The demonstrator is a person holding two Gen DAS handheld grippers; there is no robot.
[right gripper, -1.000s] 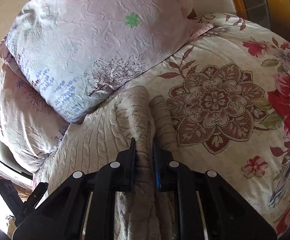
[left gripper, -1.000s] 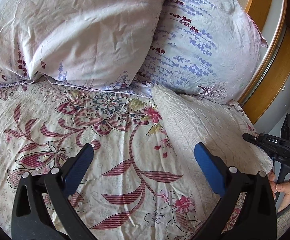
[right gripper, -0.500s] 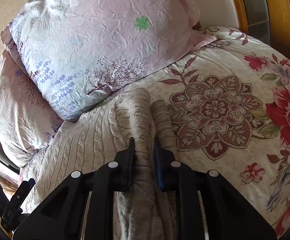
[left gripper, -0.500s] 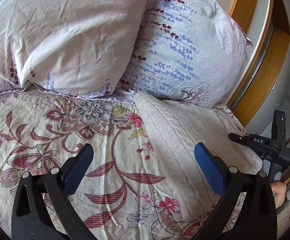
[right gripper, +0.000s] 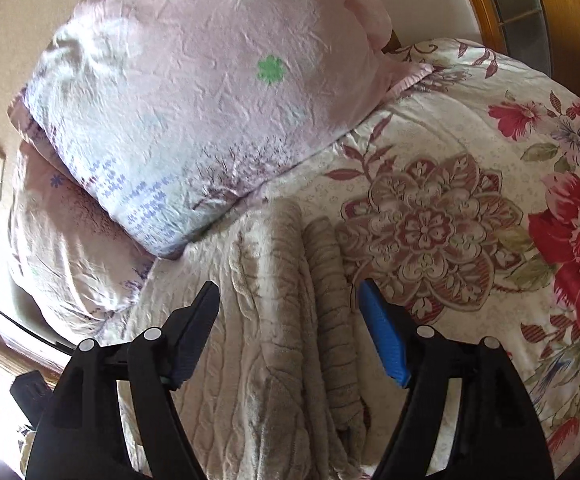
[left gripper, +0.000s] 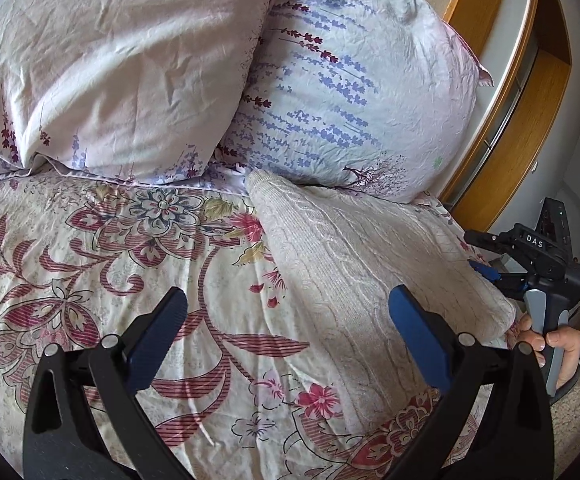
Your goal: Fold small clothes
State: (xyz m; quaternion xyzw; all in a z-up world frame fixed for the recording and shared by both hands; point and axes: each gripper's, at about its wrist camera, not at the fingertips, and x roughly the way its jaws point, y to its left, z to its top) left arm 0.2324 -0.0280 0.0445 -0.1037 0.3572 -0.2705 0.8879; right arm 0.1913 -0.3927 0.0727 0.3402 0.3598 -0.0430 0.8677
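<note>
On the bed (left gripper: 90, 240), a cream knitted sweater (left gripper: 361, 264) was laid beside two crinkly pillows (left gripper: 349, 92). Both hand-held grippers, left (left gripper: 290, 320) and right (right gripper: 290, 312), were spread; the right's jaws had just been opened off its bumpy fold.

2 pillows (left gripper: 110, 68), 1 knit sweater (left gripper: 361, 264), 1 floral bedspread (left gripper: 90, 248), 2 claws (left gripper: 286, 332).

sweater (right gripper: 274, 320): near end cut off by bottom edge | pillow (right gripper: 70, 248): partly hidden behind other pillow

The black, blue-padded left gripper (left gripper: 286, 320) stood wide open. The matching right gripper (right gripper: 290, 320) had just opened, jaws apart, pads pressing nothing.
</note>
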